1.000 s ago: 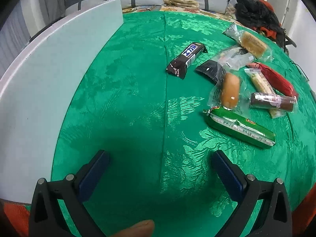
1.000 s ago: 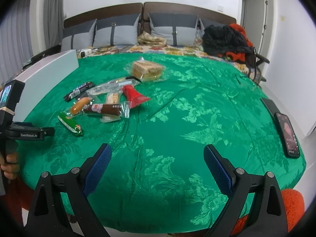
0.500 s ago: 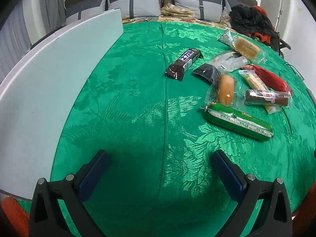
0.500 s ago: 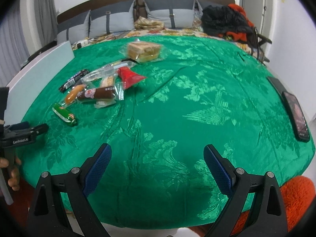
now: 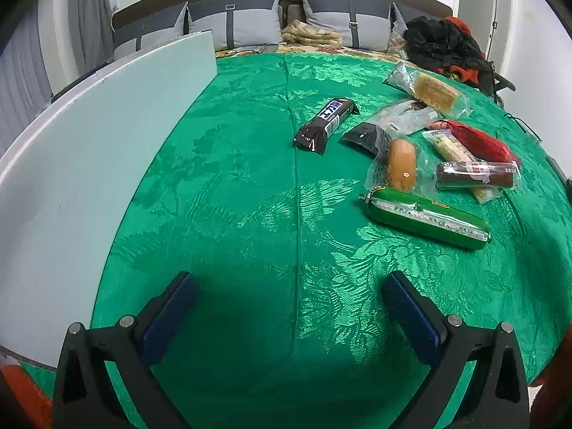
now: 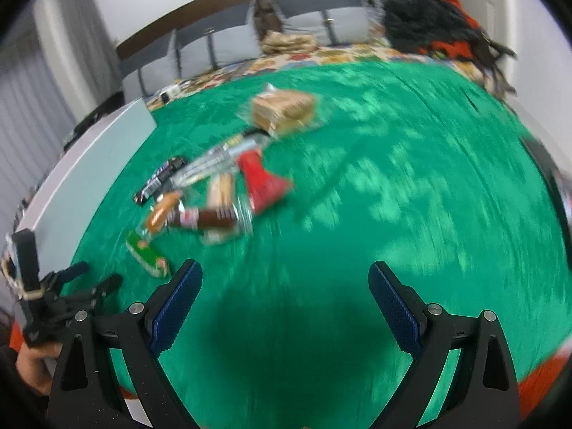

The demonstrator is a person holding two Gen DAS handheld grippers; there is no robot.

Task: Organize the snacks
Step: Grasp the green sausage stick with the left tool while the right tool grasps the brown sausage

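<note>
Several wrapped snacks lie on the green tablecloth. In the left wrist view: a dark chocolate bar, an orange bun, a green sausage pack, a brown roll, a red pack and a cake slice. My left gripper is open and empty, near the table's front edge, short of the snacks. My right gripper is open and empty above the cloth; its blurred view shows the green pack, red pack and cake ahead left, and the left gripper.
A white board lies along the table's left side. A sofa with grey cushions and a black and orange bundle stand behind the table. A dark phone lies at the right edge.
The right wrist view has swung and moved closer toward the snack pile, now blurred. The left gripper has tilted up slightly, showing more of the sofa. Both grippers stay open.
</note>
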